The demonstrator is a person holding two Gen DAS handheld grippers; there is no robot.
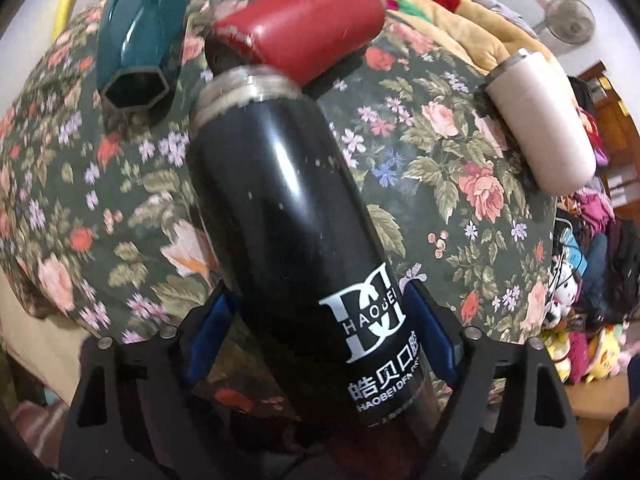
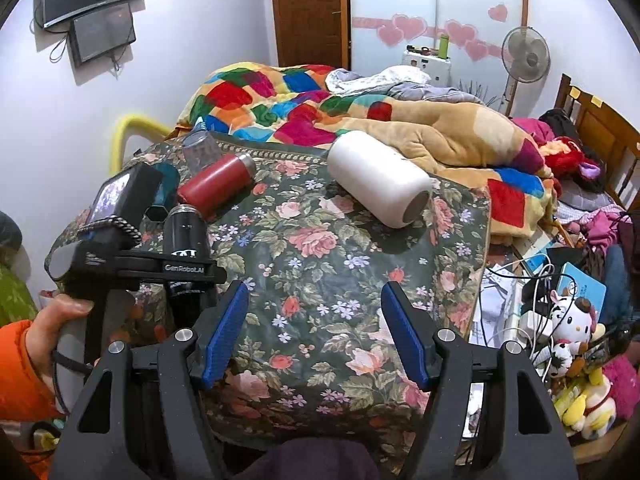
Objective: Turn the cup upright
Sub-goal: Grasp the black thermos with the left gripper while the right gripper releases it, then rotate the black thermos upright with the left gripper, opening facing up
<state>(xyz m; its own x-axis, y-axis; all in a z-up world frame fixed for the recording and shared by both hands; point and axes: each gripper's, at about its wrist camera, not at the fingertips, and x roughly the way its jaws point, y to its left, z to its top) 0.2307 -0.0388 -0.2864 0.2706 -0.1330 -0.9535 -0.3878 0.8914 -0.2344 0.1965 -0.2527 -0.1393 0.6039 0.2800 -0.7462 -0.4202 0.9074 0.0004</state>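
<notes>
My left gripper (image 1: 316, 336) is shut on a black flask (image 1: 280, 208) with white HAOBEI lettering and a steel threaded neck, and holds it tilted, mouth up, above the floral cloth (image 1: 432, 184). The right wrist view shows the flask (image 2: 188, 236) near upright in the left gripper (image 2: 180, 272) at the left. My right gripper (image 2: 314, 332) is open and empty over the floral cloth (image 2: 332, 280). A red cup (image 1: 308, 28) (image 2: 216, 186), a teal hexagonal cup (image 1: 140, 48) and a white cup (image 1: 540, 128) (image 2: 380, 180) lie on their sides.
A clear glass (image 2: 200, 150) stands behind the red cup. A patchwork quilt (image 2: 304, 108) is heaped at the back. Plush toys (image 2: 576, 360), cables and papers crowd the right edge. A fan (image 2: 524, 56) stands at the back right.
</notes>
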